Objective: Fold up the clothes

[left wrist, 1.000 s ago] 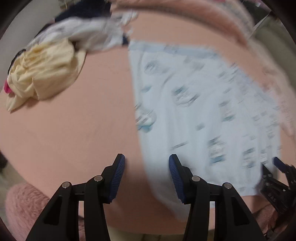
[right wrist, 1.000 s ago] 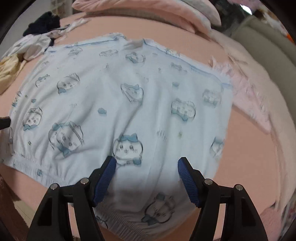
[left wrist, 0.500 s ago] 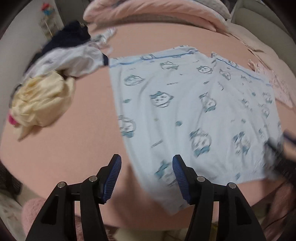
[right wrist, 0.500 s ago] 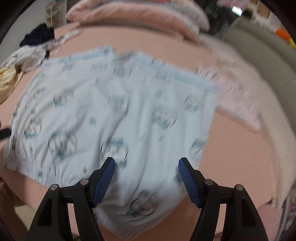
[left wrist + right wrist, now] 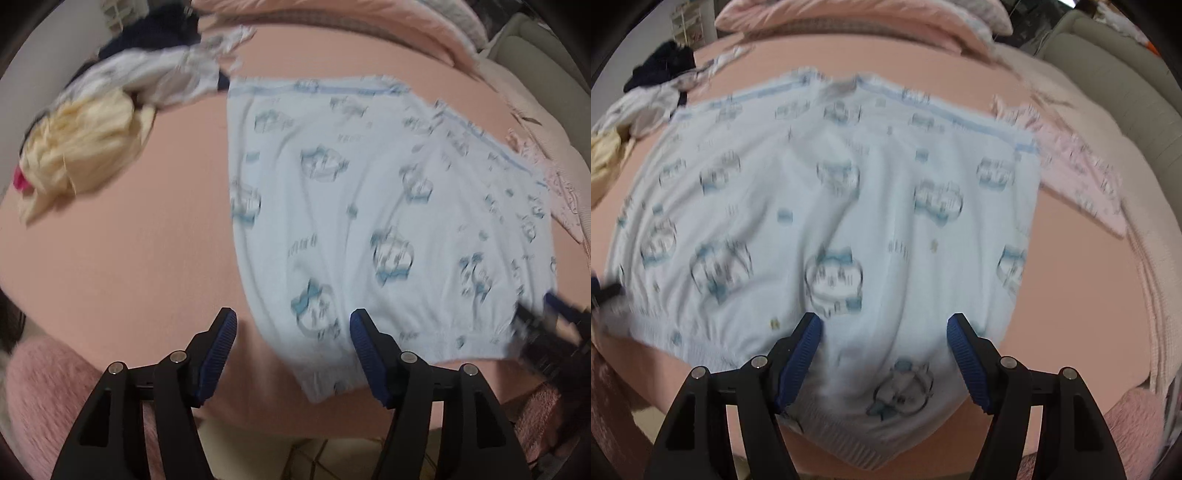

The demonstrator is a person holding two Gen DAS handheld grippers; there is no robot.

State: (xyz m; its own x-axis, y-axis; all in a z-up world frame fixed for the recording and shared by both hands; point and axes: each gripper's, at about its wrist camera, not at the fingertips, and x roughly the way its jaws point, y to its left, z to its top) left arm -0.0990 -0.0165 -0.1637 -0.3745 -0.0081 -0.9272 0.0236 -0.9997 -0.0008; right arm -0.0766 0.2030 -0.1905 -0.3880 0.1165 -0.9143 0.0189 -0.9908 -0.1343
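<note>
A pale blue garment (image 5: pixel 369 206) printed with cartoon faces lies spread flat on the pink bed (image 5: pixel 122 236). Its ribbed hem runs along the bed's near edge. My left gripper (image 5: pixel 293 325) hovers over the garment's near left corner, its jaws opening, nothing pressed between the pads. The right gripper (image 5: pixel 884 325) stands open above the same garment (image 5: pixel 849 206) near its right hem corner, not gripping it. The right gripper's tips (image 5: pixel 546 314) show blurred at the right edge of the left wrist view.
A pile of crumpled clothes lies at the far left: yellow (image 5: pixel 81 147), white (image 5: pixel 155 77) and dark navy (image 5: pixel 155 33). A pale pink garment (image 5: pixel 1078 173) lies right of the blue one. Pink bedding (image 5: pixel 849 18) lines the back, a grey-green sofa (image 5: pixel 1126 92) the right.
The left gripper's jaws have spread wider and its view has swung right, bringing more of the blue garment under it. The right gripper has barely shifted.
</note>
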